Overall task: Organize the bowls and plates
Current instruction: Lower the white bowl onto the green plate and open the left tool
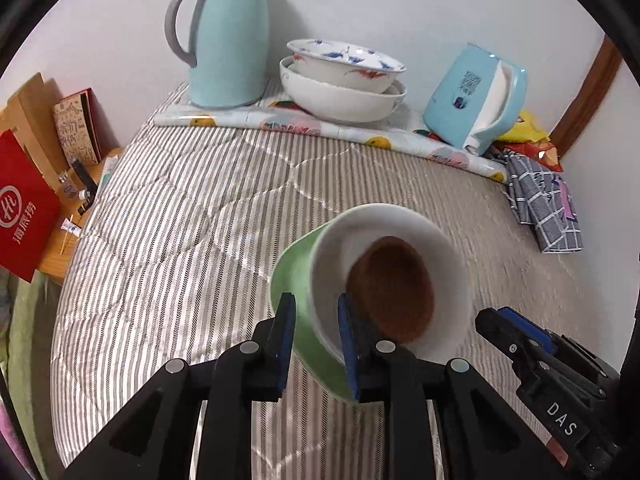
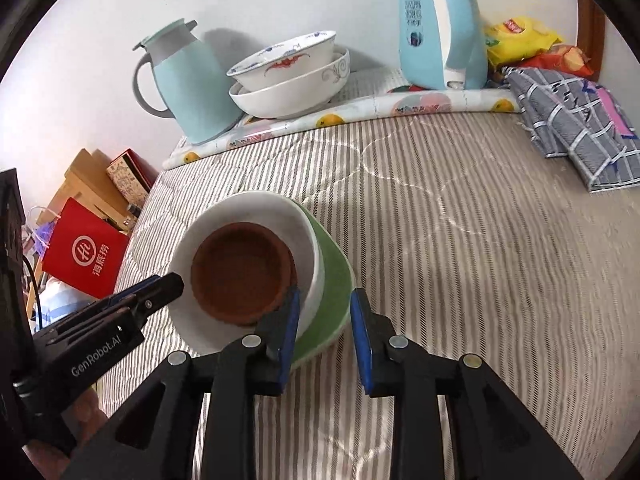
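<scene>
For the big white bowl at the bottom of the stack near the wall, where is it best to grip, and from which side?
Probably its near rim. The lower white bowl flares wide and the patterned bowl sits inside, leaving some rim exposed. The thermos crowds its left side, so coming from the front, one finger inside and one outside, looks safest.

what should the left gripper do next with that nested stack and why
Probably carry it toward the two stacked white bowls by the wall. The left gripper already clamps the rim of the green bowl, which is tilted with a white bowl and brown dish nested inside.
</scene>
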Available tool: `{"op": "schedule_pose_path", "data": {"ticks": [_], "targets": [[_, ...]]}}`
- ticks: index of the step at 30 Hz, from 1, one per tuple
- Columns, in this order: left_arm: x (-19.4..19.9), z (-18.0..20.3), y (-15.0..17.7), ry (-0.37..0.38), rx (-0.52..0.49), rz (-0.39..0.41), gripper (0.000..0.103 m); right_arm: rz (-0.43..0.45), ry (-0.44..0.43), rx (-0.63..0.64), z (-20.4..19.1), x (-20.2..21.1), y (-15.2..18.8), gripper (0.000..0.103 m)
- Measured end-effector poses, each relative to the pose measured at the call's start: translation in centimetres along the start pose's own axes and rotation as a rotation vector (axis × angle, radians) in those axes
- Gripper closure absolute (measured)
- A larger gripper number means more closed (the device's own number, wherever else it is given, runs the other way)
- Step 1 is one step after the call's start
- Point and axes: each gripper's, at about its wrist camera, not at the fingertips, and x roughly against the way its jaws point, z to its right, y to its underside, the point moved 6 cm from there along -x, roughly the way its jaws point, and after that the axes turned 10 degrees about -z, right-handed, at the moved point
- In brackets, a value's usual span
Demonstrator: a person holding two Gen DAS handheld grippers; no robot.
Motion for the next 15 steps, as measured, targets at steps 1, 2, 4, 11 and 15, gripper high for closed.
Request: {"op": "schedule_pose_path", "data": {"ticks": [1,2,4,11,15], "targets": [[0.6,0.4,0.2,0.003,-0.005,0.01,0.078,0.009,0.004,0.002,0.1,0.6,0.2,0.077],[0.9,0.7,0.4,0.005,-0.01,0.017,0.077,0.019,0.007,0.004,0.3,1.3,0.5,0.077],[1.9,1.6,0.8,0.009,-0.028,0.036,0.076,0.035,0.019,0.004,0.7,2.5,0.9,0.072],[4.9,5.4,2.8,0.026,-0.092,0.091,0.061,0.135,0.141,0.012,3.0,7.7,2.5,0.056],[6.3,7.3,3.8,0.038,-0.11,0.114,0.055,0.177,0.174,-0.004,4.3,10.2,3.6,0.048]]}}
